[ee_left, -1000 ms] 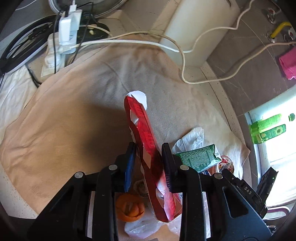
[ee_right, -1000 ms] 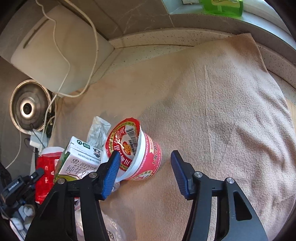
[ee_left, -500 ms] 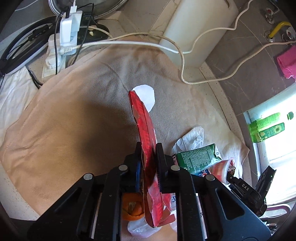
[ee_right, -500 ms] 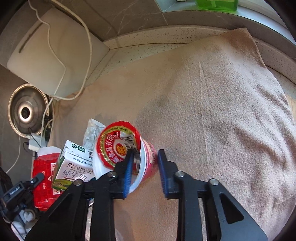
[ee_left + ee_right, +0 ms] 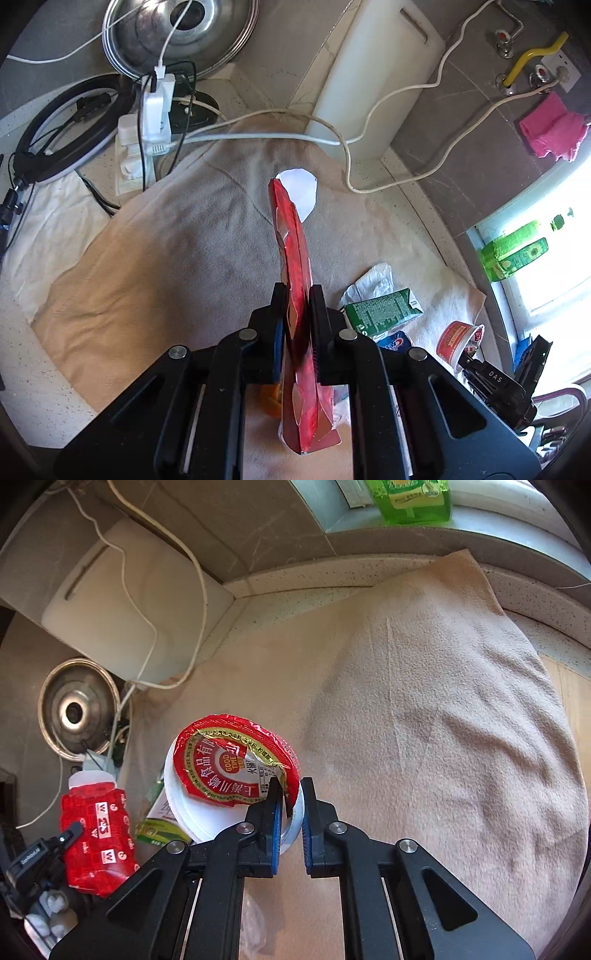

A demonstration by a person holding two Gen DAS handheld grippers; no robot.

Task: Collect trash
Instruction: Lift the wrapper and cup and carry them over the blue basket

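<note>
**Both tongs clamped on trash**

The left tongs (image 5: 298,291) are pressed fully together on one flattened red packet (image 5: 293,236), held edge-on above the beige cloth (image 5: 147,266). The right tongs (image 5: 291,786) are closing, nearly together, on the rim of one white noodle cup (image 5: 192,812) with its red foil lid (image 5: 229,757) peeled. Beside them one green carton (image 5: 380,308) and one crumpled wrapper (image 5: 373,280) are seen on the cloth-covered surface (image 5: 332,576). Farther back, one white paper disc (image 5: 301,184) is seen.

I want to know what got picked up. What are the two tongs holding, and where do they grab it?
Left tongs pinch the flattened red wrapper at its middle. Right tongs pinch the noodle cup by its rim.
</note>
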